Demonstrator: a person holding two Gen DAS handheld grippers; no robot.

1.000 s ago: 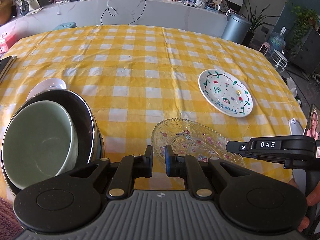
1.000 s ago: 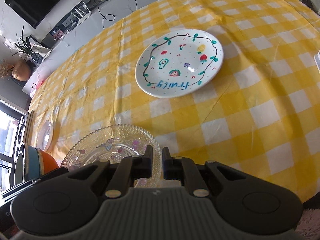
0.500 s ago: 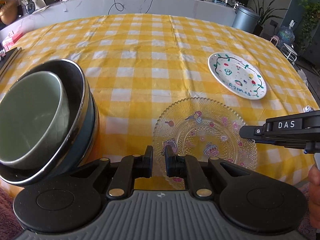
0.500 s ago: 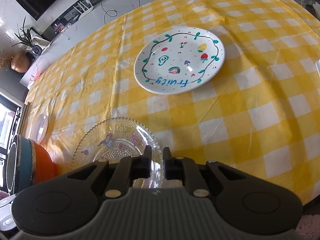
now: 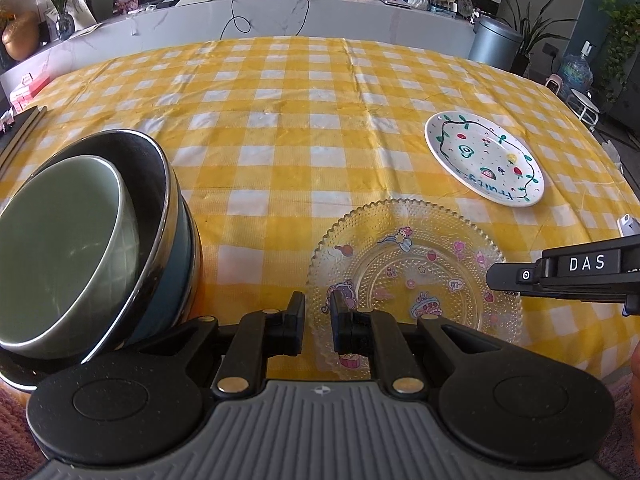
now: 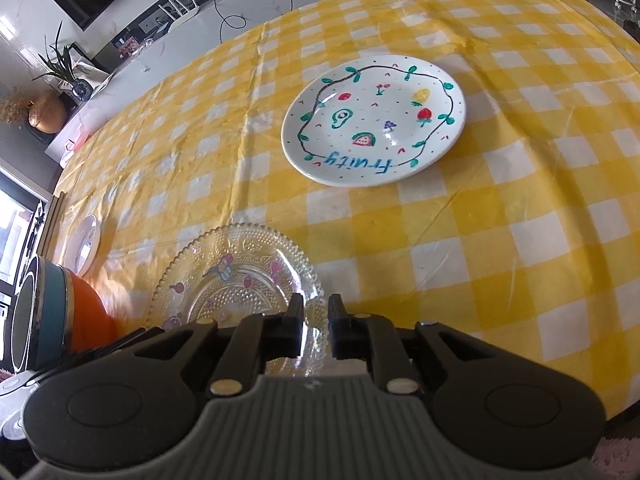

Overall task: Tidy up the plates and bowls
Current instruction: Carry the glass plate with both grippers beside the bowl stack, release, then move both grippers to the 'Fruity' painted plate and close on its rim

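Now down nearer the checked table (image 5: pixel 280 128), hard by the nested bowls (image 5: pixel 80 240). Leaves the glass plate (image 6: pixel 240 280) flat on the cloth between those bowls and the Fruity plate (image 6: pixel 374 120). Holds the left gripper (image 5: pixel 318 304) lower than a second ago, nearly pressed together on nothing. Eases the right gripper (image 6: pixel 316 308) apart, jaws opening around the glass rim. Reads as a release, with stacking probably next.
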